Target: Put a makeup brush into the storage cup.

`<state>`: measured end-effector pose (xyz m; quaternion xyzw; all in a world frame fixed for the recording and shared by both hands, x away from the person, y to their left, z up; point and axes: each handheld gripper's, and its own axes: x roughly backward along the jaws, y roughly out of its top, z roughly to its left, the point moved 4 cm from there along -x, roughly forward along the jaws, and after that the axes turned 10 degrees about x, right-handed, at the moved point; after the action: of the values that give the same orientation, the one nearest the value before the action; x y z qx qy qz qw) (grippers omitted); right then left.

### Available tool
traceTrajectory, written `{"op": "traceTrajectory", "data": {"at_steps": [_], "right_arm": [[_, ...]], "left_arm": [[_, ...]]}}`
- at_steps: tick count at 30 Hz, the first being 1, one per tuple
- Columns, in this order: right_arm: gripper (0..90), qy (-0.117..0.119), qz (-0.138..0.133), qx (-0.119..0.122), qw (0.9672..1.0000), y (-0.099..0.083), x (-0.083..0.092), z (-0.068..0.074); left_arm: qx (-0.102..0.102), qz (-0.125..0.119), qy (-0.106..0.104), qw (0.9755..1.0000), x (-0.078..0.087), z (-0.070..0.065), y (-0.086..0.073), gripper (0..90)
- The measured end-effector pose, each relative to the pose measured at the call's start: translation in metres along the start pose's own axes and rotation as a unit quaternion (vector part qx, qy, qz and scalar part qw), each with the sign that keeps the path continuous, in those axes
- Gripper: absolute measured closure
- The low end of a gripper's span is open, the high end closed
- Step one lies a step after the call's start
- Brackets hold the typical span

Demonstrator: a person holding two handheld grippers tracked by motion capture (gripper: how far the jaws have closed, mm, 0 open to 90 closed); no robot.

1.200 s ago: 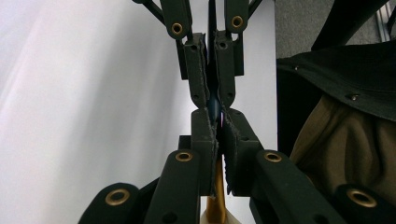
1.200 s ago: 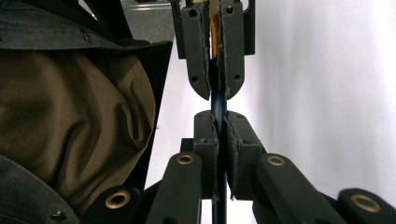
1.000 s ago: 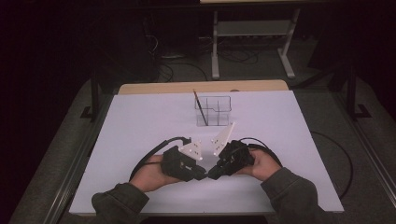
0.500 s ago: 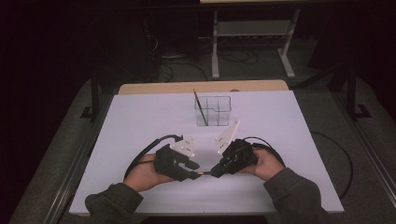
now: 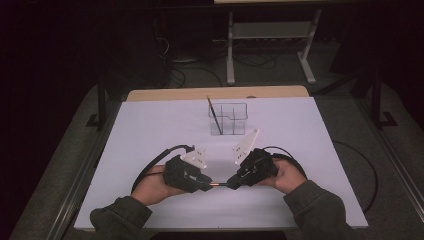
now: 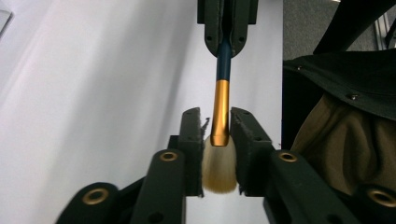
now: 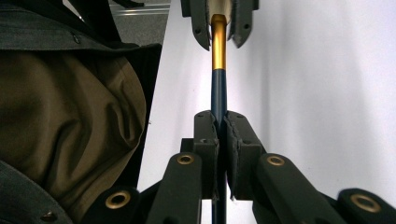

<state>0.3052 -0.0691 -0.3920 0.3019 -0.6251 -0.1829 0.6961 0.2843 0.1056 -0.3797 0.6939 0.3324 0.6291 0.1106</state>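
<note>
One brush (image 6: pixel 221 100), level above the desk's (image 5: pixel 150 125) near edge: dark blue handle, gold ferrule, pale tan bristles. Bristle end squeezed between left gripper's (image 6: pixel 215 122) pads, handle clamped in right gripper (image 7: pixel 218 122).

Left gripper (image 5: pixel 207 184): jaws just closed further, brought in on the bristle end of the brush (image 6: pixel 219 135); hand shifted slightly against the earlier pictures.

A brush (image 6: pixel 220 100) is noted with dark blue handle, gold ferrule and pale cream bristles. The table (image 5: pixel 150 130) is white; gripper jaws are black.
</note>
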Motion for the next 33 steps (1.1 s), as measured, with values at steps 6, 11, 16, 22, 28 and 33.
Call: {"op": "traceTrajectory", "data": {"at_steps": [6,11,16,22,28,33], "right_arm": [[82.9,0.000,0.001,0.001,1.0000,0.000,0.000,0.000],[82.7,0.003,0.003,0.002,1.0000,0.000,-0.001,0.001],[81.0,0.002,0.006,0.005,1.0000,0.000,-0.002,0.000],[74.7,0.005,0.011,0.005,0.9999,0.001,-0.007,0.000],[71.7,0.008,0.017,0.007,0.9998,0.007,-0.010,-0.001],[73.1,0.011,0.017,0.011,0.9997,0.014,-0.011,-0.001]], "left_arm": [[-0.002,0.001,-0.004,1.0000,0.000,0.000,0.000,80.5],[-0.010,0.008,-0.001,0.9999,0.000,-0.002,0.000,81.8],[-0.012,0.011,0.000,0.9999,0.001,-0.002,0.002,82.1],[-0.020,0.016,0.001,0.9997,0.001,-0.003,0.003,82.4],[-0.029,0.026,0.003,0.9993,0.000,-0.003,0.004,82.4],[-0.030,0.027,0.004,0.9992,-0.002,-0.005,0.007,82.4]]}}
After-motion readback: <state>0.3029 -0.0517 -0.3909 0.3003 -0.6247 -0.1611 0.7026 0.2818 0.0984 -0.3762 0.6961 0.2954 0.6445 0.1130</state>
